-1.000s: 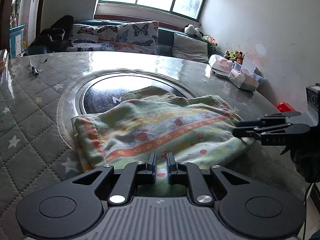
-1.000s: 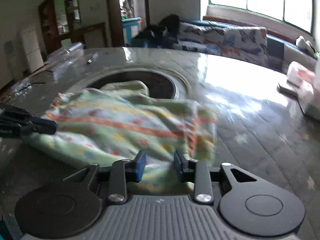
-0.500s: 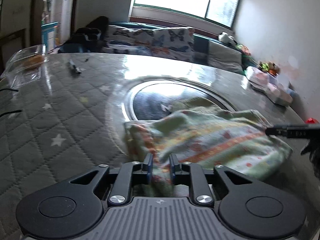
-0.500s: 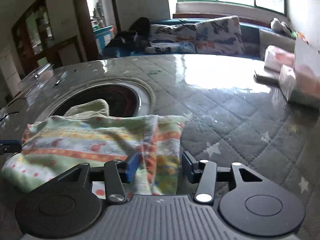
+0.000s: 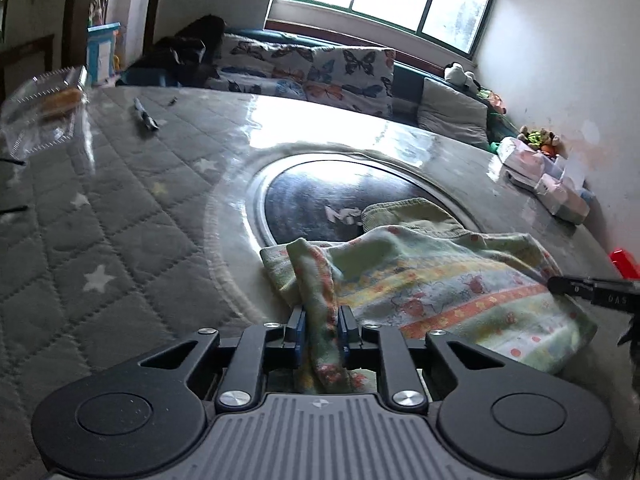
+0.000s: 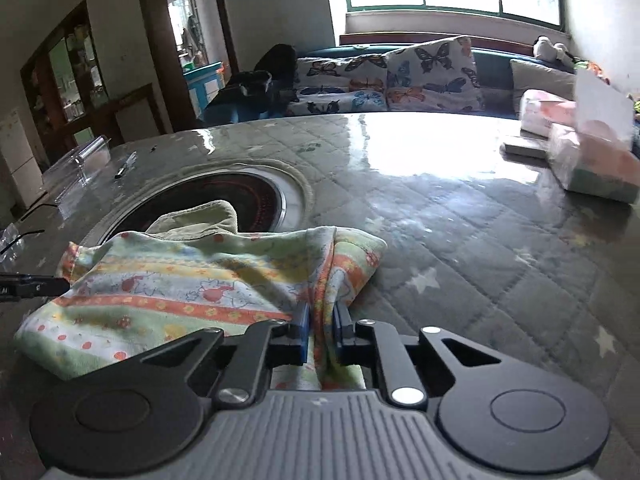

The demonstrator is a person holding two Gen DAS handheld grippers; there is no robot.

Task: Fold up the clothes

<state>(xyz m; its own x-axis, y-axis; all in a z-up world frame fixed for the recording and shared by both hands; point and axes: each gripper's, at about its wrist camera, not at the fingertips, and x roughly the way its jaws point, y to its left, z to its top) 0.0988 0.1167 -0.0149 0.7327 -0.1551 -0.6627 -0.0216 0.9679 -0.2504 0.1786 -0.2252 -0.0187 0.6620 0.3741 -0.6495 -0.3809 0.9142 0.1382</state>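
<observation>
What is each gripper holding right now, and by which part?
Both jaws are closing on the patterned garment: the left gripper pinches a bunched fold at its left edge, the right gripper a bunched fold at its right edge.

A: How many garments are lying on the table (image 5: 120, 216)?
B: Two: one patterned striped cloth (image 5: 440, 280) at centre right of the left wrist view, and one plain green piece (image 5: 408, 216) peeking out just above it.
A: How many grippers are showing?
B: Two, the left gripper (image 5: 320, 326) at lower centre and the right gripper (image 6: 320, 326).
A: Anything else?
B: One pen (image 5: 145, 117) is lying upper left, one clear plastic box (image 5: 44, 112) far left, two butterfly cushions (image 5: 348, 76) are sitting along the top.
</observation>
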